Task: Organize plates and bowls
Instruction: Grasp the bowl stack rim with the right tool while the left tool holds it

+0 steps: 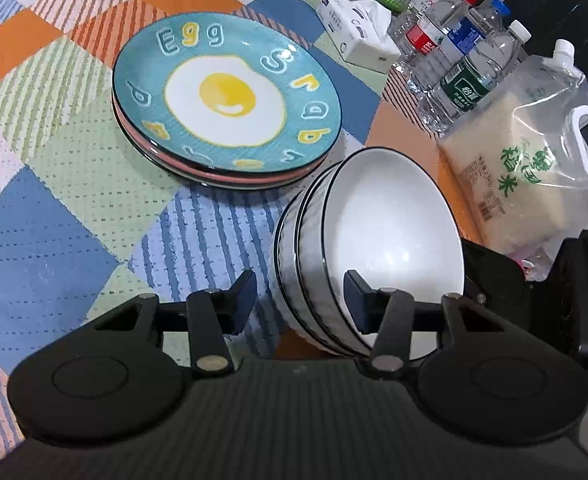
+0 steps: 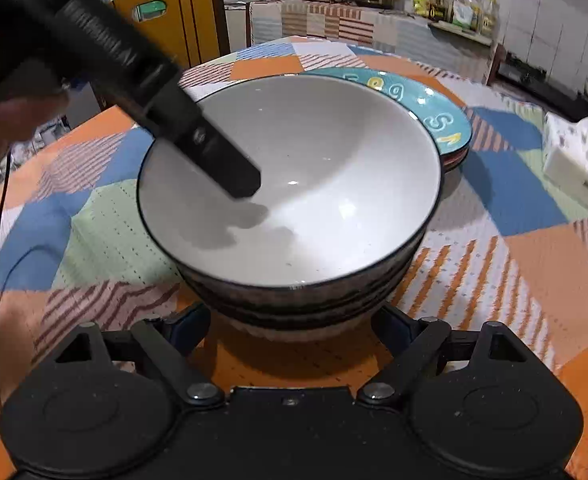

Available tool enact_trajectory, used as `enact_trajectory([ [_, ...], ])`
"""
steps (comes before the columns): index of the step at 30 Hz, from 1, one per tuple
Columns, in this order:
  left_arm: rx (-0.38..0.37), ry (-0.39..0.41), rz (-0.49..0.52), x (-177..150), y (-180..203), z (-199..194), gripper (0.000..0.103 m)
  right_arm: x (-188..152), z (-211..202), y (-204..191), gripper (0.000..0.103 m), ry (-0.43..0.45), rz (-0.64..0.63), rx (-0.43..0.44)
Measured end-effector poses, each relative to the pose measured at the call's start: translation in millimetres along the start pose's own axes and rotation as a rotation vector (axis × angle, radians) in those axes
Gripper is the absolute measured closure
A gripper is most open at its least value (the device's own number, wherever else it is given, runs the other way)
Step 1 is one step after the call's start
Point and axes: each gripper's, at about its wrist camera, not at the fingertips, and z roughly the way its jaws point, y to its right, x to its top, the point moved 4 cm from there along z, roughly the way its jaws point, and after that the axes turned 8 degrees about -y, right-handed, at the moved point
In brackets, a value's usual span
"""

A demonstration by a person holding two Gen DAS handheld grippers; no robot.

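We are setting the bowl stack [image 2: 290, 184] on the tabletop [image 1: 54, 220] beside the plate stack [image 1: 226, 96]
Left claw [image 1: 300, 294] is straddling the rim loosely, right claw [image 2: 290, 330] is gaping wide round the base, both angling down; next we are needing a clean pull-away

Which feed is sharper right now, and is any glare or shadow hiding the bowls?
Left wrist: sharp, fisheye bending at the edges, soft sheen inside the stacked bowls. Right wrist: blurred toward the edges, small glare spots, and the left gripper's finger casts a grey shadow in the top bowl.
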Motion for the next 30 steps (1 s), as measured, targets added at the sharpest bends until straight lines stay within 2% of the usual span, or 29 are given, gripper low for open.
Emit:
enact_trajectory([
  [3,-0.059,-0.012,-0.055,-0.4,-6.6,4.8,0.062,0.8,1.1,0.3,0.012,0.031,0.016,-0.006],
  [6,-0.087,-0.024,-0.086,-2.7,-12.3,9.2,0.062,-1.2,8.1,1.5,0.009,0.036,0.049,0.0],
  [7,-0.085,-0.024,-0.079,-3.2,-12.2,10.3,0.062,-1.3,8.8,0.6,0.005,0.046,0.052,0.003],
  [14,-0.082,-0.013,-0.087,-4.0,-11.8,15.5,0.063,0.1,13.6,-1.4,0.001,0.079,0.054,-0.016],
  [18,-0.082,-0.006,-0.098,-5.5,-12.1,15.5,0.064,1.6,16.4,-2.5,0.001,0.095,0.041,-0.023],
  [20,-0.068,-0.018,-0.073,-6.0,-9.3,15.0,0.064,4.2,18.0,-4.7,0.002,0.098,0.036,-0.018],
  [23,-0.085,-0.038,-0.097,-3.8,-12.8,16.0,0.064,10.4,22.0,-2.5,0.001,0.093,0.045,-0.01],
  [30,-0.081,-0.055,-0.085,-5.7,-10.3,16.0,0.065,5.9,20.1,-3.5,0.002,0.118,0.049,-0.019],
])
